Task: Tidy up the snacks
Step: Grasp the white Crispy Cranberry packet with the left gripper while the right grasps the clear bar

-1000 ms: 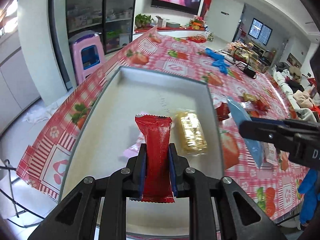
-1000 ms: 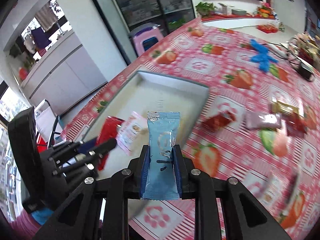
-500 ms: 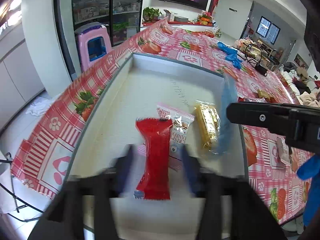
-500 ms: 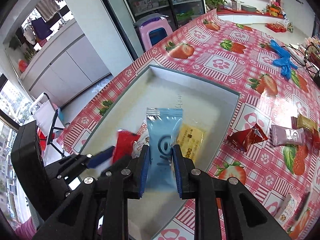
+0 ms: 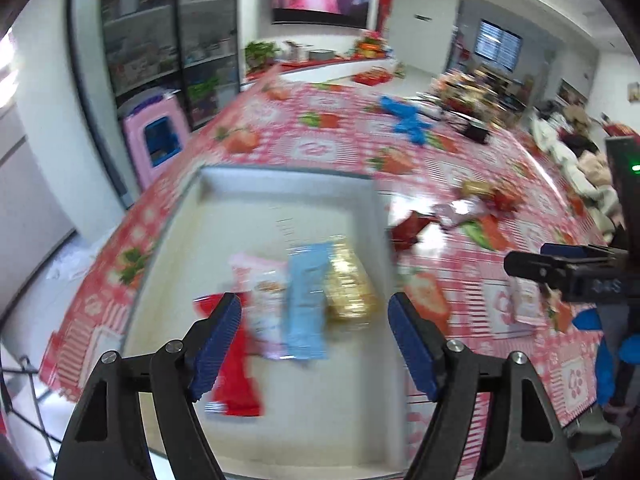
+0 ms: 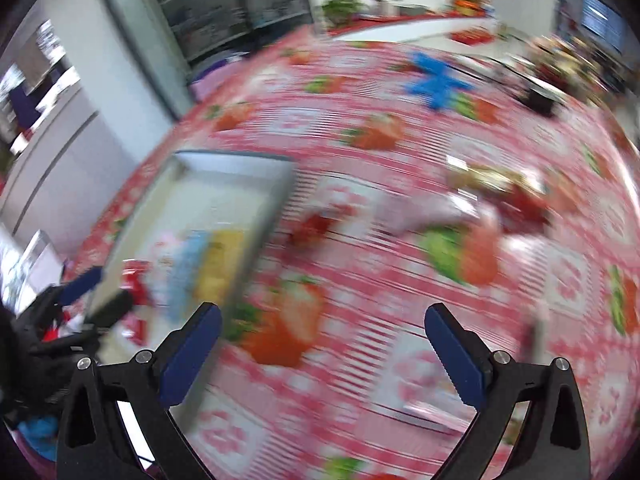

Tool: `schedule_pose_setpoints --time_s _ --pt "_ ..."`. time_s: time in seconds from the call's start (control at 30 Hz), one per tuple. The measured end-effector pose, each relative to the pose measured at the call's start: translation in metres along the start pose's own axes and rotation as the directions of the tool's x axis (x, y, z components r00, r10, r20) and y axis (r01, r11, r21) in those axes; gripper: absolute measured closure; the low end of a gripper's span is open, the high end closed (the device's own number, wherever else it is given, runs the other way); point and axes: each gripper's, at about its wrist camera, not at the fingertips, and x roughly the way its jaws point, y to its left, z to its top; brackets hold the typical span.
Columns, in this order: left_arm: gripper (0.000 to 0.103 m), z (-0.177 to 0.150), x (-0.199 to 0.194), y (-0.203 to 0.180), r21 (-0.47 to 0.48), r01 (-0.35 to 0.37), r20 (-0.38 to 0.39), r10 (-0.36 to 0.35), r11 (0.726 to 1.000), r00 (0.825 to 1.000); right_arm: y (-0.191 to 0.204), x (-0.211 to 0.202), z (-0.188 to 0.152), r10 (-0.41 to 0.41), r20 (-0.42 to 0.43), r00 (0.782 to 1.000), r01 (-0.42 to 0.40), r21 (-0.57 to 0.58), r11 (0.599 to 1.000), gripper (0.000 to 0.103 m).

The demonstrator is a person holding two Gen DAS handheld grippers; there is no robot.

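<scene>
A grey tray [image 5: 280, 176] lies on the strawberry tablecloth. In it lie a red packet [image 5: 236, 376], a pink-and-white packet [image 5: 264, 300], a light blue packet [image 5: 306, 304] and a gold packet [image 5: 350, 284], side by side. My left gripper [image 5: 314, 344] is open and empty above the tray's near end. My right gripper [image 6: 320, 356] is open and empty over the tablecloth, right of the tray [image 6: 224, 160]; it also shows in the left wrist view [image 5: 560, 268]. Both views are blurred.
Loose snacks lie on the tablecloth right of the tray: a dark red packet [image 5: 412, 228], a pink-silver packet [image 5: 460, 212], a gold-wrapped one [image 5: 476, 188]. A blue glove [image 5: 406, 120] and a black object [image 5: 476, 132] lie farther back. A pink stool [image 5: 156, 140] stands left.
My left gripper opened and let the red packet lie in the tray. My right gripper set the blue packet in the tray, opened, and swung right over the tablecloth.
</scene>
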Motion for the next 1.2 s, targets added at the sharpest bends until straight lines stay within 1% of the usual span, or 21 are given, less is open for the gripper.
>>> schedule_pose_setpoints --time_s 0.13,0.27,0.33,0.4,0.47,0.6,0.63,0.67,0.7,0.77,0.8,0.83,0.87,0.93,1.03,1.2 --pt "0.022 0.004 0.006 -0.048 0.078 0.064 -0.029 -0.062 0.995 0.998 -0.066 -0.013 -0.012 -0.078 0.011 0.997 0.076 0.135 0.988 0.001" --pt "0.021 -0.002 0.022 -0.106 0.173 0.113 -0.086 -0.099 0.978 0.991 -0.112 -0.019 -0.025 -0.143 -0.011 0.99 0.142 0.218 0.966 0.001" --pt "0.021 -0.005 0.028 -0.127 0.198 0.128 -0.11 -0.108 0.972 0.988 -0.128 -0.018 -0.034 -0.154 -0.03 0.988 0.156 0.243 0.957 0.001" --pt "0.021 -0.008 0.031 -0.143 0.214 0.142 -0.131 -0.116 0.967 0.985 -0.135 -0.012 -0.038 -0.145 -0.042 0.989 0.151 0.249 0.957 0.001" --pt "0.021 -0.01 0.033 -0.156 0.229 0.147 -0.143 -0.116 0.962 0.983 -0.137 -0.004 -0.04 -0.154 -0.049 0.987 0.161 0.226 0.961 0.001" --pt "0.021 -0.01 0.036 -0.166 0.236 0.142 -0.154 -0.107 0.961 0.982 -0.138 0.009 -0.039 -0.151 -0.059 0.987 0.16 0.198 0.967 0.001" --pt "0.021 -0.009 0.038 -0.168 0.23 0.144 -0.16 -0.108 0.963 0.981 -0.139 0.012 -0.04 -0.147 -0.062 0.987 0.156 0.198 0.968 0.003" --pt "0.021 -0.009 0.04 -0.17 0.222 0.148 -0.167 -0.112 0.964 0.98 -0.141 0.015 -0.041 -0.142 -0.064 0.988 0.153 0.199 0.968 0.013" --pt "0.021 -0.008 0.042 -0.173 0.213 0.153 -0.174 -0.116 0.965 0.978 -0.141 0.014 -0.041 -0.163 -0.054 0.985 0.17 0.191 0.967 0.017" --pt "0.021 -0.007 0.049 -0.18 0.204 0.16 -0.189 -0.122 0.966 0.974 -0.143 0.013 -0.041 -0.186 -0.046 0.982 0.191 0.167 0.967 0.034" --pt "0.021 -0.006 0.053 -0.184 0.202 0.164 -0.2 -0.123 0.966 0.972 -0.144 0.012 -0.041 -0.194 -0.043 0.98 0.198 0.153 0.968 0.038" --pt "0.021 -0.006 0.057 -0.189 0.2 0.166 -0.211 -0.123 0.966 0.97 -0.145 0.011 -0.042 -0.202 -0.039 0.979 0.206 0.135 0.969 0.046" --pt "0.021 -0.007 0.061 -0.193 0.198 0.167 -0.22 -0.123 0.966 0.968 -0.146 0.01 -0.043 -0.213 -0.035 0.976 0.216 0.119 0.969 0.057" --pt "0.021 -0.007 0.069 -0.201 0.192 0.158 -0.234 -0.112 0.969 0.966 -0.153 0.005 -0.049 -0.221 -0.021 0.975 0.222 0.107 0.969 0.07" --pt "0.021 -0.007 0.081 -0.211 0.185 0.132 -0.24 -0.086 0.974 0.967 -0.164 -0.005 -0.06 -0.204 -0.014 0.979 0.204 0.131 0.97 0.071" --pt "0.021 -0.008 0.096 -0.221 0.189 0.108 -0.243 -0.06 0.976 0.968 -0.171 -0.02 -0.084 -0.216 -0.009 0.976 0.216 0.131 0.968 0.071"
